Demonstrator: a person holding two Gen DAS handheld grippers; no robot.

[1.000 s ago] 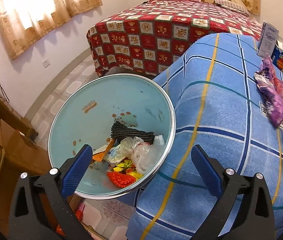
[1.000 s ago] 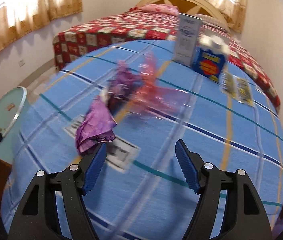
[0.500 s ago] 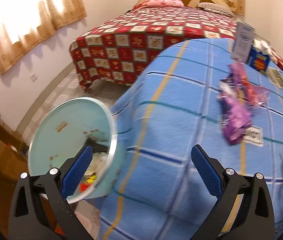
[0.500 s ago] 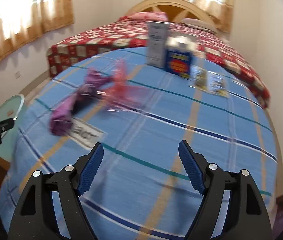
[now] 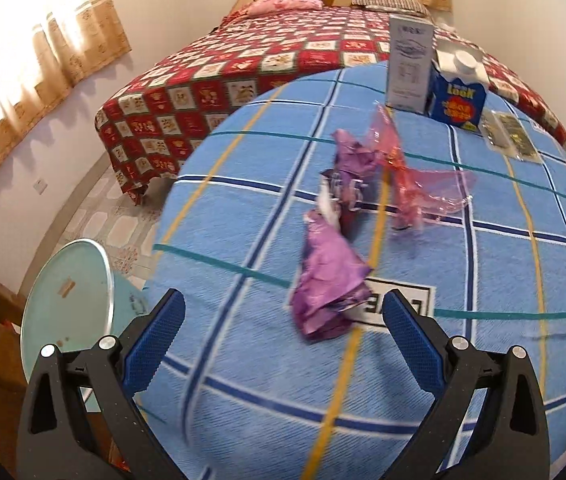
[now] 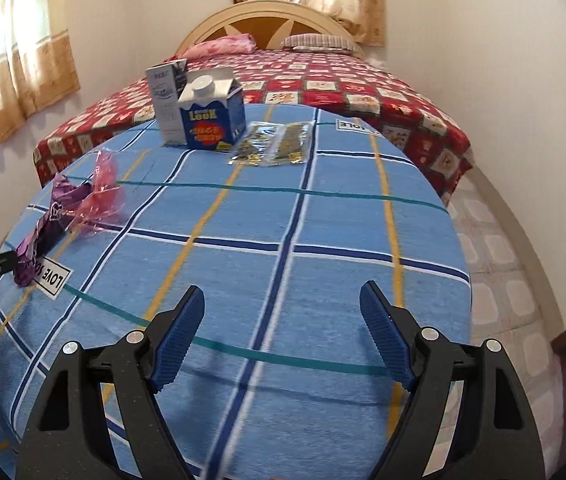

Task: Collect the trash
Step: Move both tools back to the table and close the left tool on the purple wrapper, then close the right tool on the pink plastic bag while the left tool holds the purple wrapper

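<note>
The left gripper [image 5: 279, 340] has its blue fingers [image 5: 155, 340] spread wide with nothing between them; it hangs over the near edge of the worktop [image 5: 483, 264], which is covered in a blue cloth with navy, yellow and teal lines. Just ahead of it, at about 12 o'clock from the fingertips, lies a crumpled purple wrapper [image 5: 329, 272], its near end resting on a white label printed with black letters [image 5: 399, 304]. Beyond that, at about 1 o'clock, a clear pink wrapper [image 5: 415, 184] touches the purple one's far end. A pale teal bin [image 5: 67, 300] with a metal rim stands off the worktop's edge at 9 o'clock, on the floor side.

The right gripper [image 6: 283, 336] also holds nothing. Its fingers [image 6: 383, 340] have just been opening and now stand wide apart above bare cloth. In its view the two wrappers lie far off at 10 o'clock, near the worktop's left edge. At 12 o'clock, towards the far edge, a blue carton [image 6: 211, 118] with a white cap stands upright, touching a taller grey-white box [image 6: 167, 100] behind it to its left. Two flat gold-patterned packets [image 6: 275, 144] lie side by side just right of the carton. Behind the worktop is a bed [image 6: 363, 88] with a red patterned cover.
</note>
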